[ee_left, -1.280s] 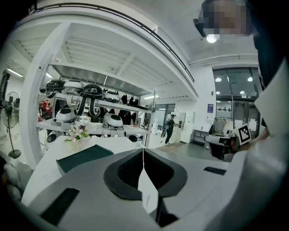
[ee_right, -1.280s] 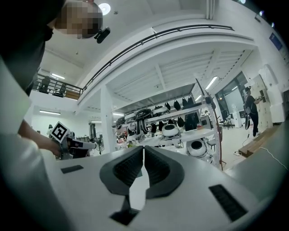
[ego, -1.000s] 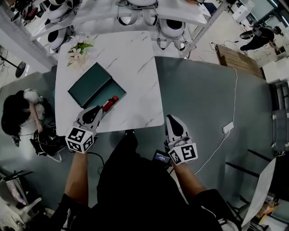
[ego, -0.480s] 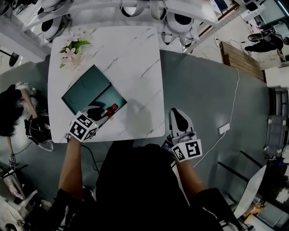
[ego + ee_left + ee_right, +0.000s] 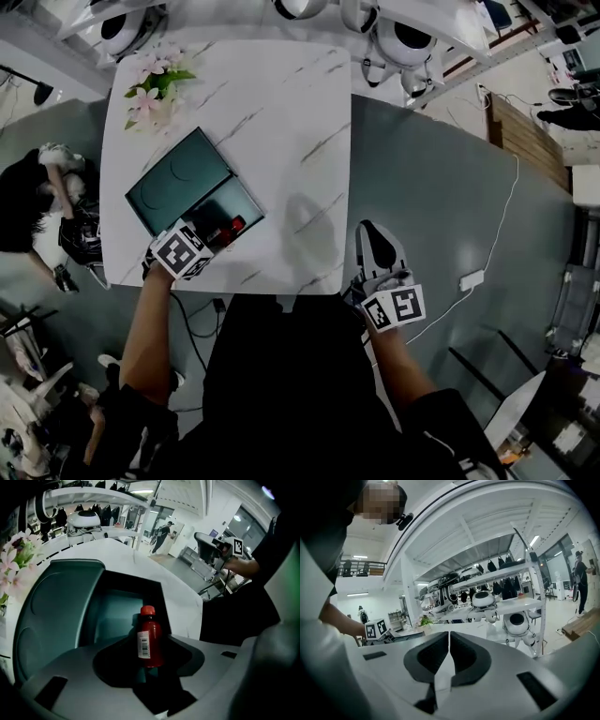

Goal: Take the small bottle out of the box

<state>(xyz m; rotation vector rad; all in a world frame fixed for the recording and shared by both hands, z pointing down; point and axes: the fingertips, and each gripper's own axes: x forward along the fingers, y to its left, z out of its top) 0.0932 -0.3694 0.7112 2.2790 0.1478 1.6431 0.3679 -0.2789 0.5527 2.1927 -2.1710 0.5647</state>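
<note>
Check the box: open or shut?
Open. The lid lies flipped back beside the base, whose teal interior shows with the red bottle in it.

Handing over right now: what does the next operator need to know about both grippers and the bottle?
Left hand-held gripper: jaws have just been opening, now apart with the small bottle between them, not gripped.
Right hand-held gripper: shut, empty, held off the table.
Bottle stands upright inside the open box.
Done: left gripper positioned. Left to do: close on the bottle, lift it out.
</note>
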